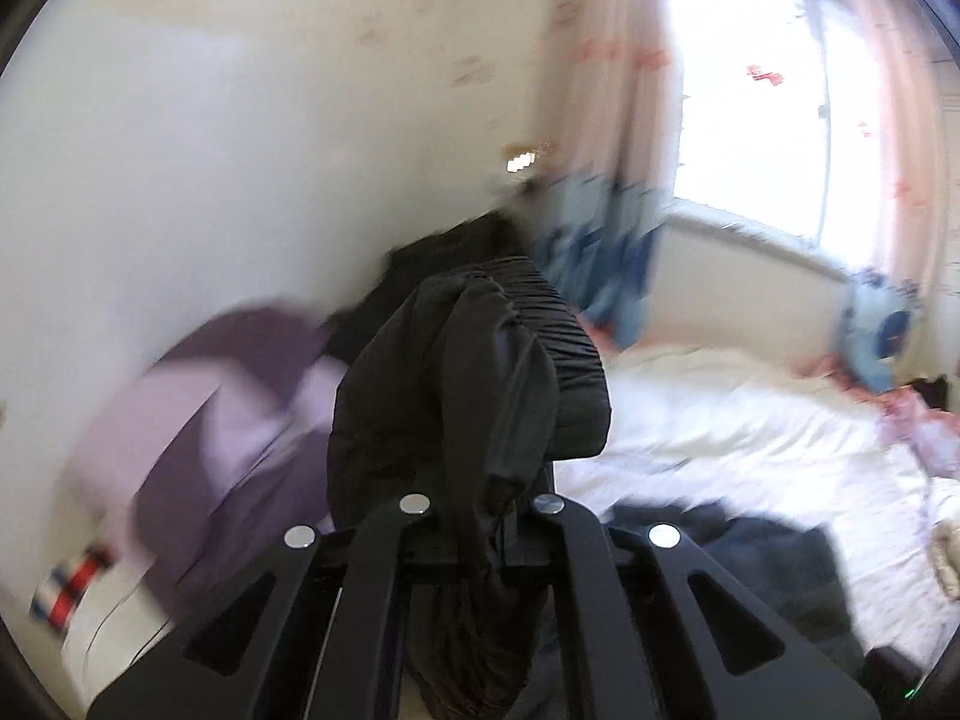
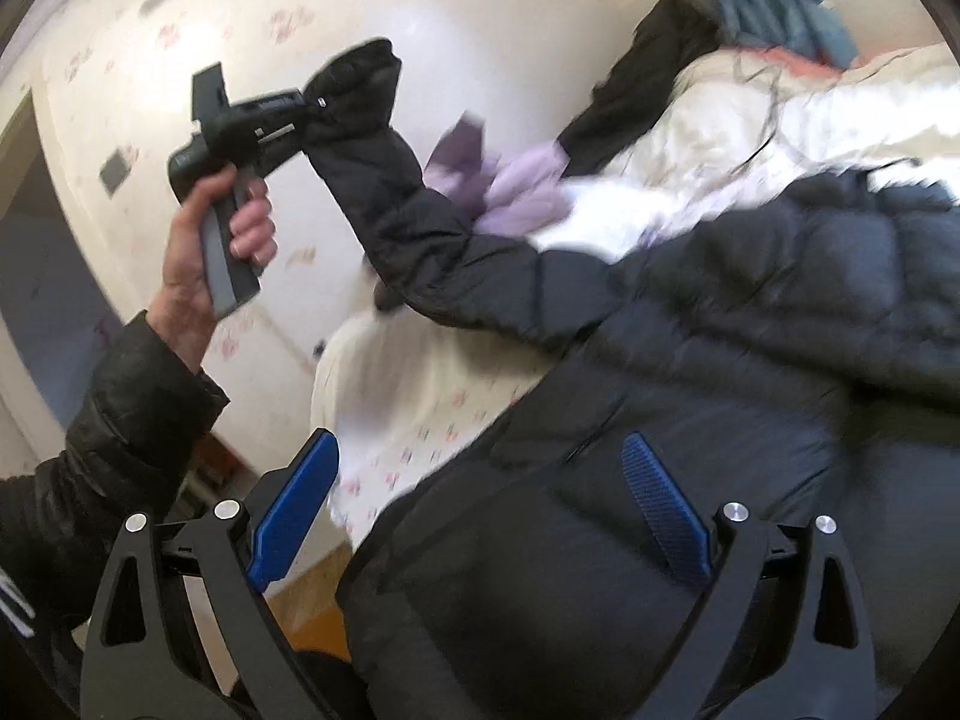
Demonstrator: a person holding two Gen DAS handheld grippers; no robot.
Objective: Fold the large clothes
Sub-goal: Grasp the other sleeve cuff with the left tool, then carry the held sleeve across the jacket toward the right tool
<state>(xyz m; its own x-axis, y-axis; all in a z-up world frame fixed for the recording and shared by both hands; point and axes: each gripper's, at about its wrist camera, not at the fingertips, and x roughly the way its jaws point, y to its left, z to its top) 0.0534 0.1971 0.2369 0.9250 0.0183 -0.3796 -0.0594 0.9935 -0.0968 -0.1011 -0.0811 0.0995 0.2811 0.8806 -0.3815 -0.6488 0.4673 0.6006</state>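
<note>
A black puffer jacket (image 2: 750, 330) lies spread on the bed, and one sleeve (image 2: 408, 222) is lifted up and to the left. My left gripper (image 2: 303, 111), held in a person's hand (image 2: 210, 252), is shut on that sleeve's cuff. In the left wrist view the elastic cuff (image 1: 480, 360) bunches up over the left gripper (image 1: 480, 498) and hides its fingertips. My right gripper (image 2: 480, 444) stands open just above the jacket's body. Its blue pads (image 2: 294, 510) are wide apart and hold nothing.
The bed carries a white quilt (image 1: 720, 420) and a purple garment (image 1: 210, 420) near the wall. Blue clothes (image 1: 600, 240) hang beside a bright window (image 1: 750, 90) with pink curtains. Wooden floor (image 2: 312, 618) shows beside the bed's near edge.
</note>
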